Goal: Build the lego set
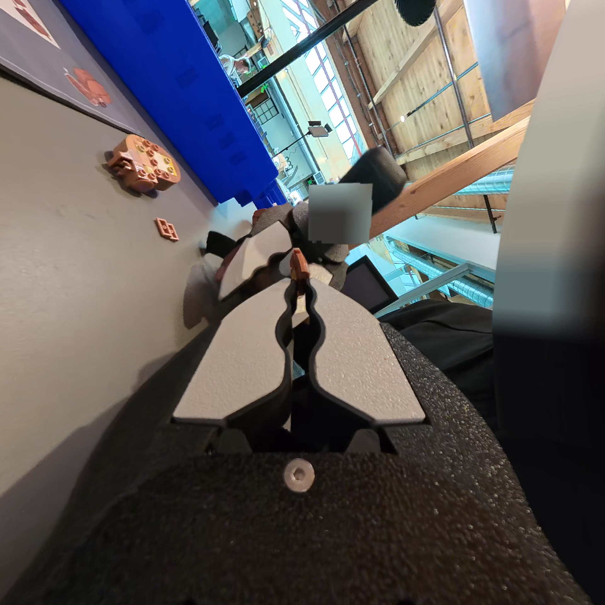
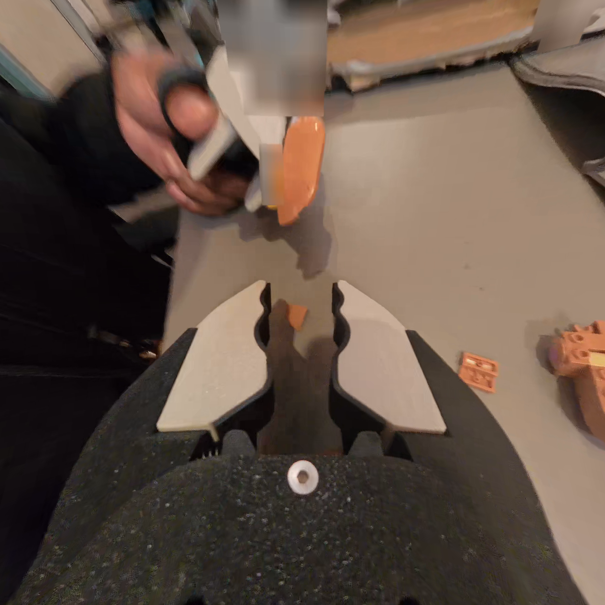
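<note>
Curved orange piece [image 2: 302, 170] pinched upright in left tool [image 1: 299, 284], lifted off the bench [image 2: 425, 229], probably for fitting. Right tool [image 2: 301, 294] gapes empty over small orange chip [image 2: 297, 316]. Flat plate [image 2: 478, 375] and half-built model [image 1: 145, 162] wait nearby.

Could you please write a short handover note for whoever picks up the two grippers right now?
Left gripper: shut on a brown curved piece, held up off the table.
Right gripper: open and empty; a small brown piece lies on the table between its fingers.
On the table: the partly built brown model near the blue bin, and a small flat brown plate loose beside the model.
Done: the model's base is assembled.
Left: probably attach the held piece, then the small piece and the plate.
</note>
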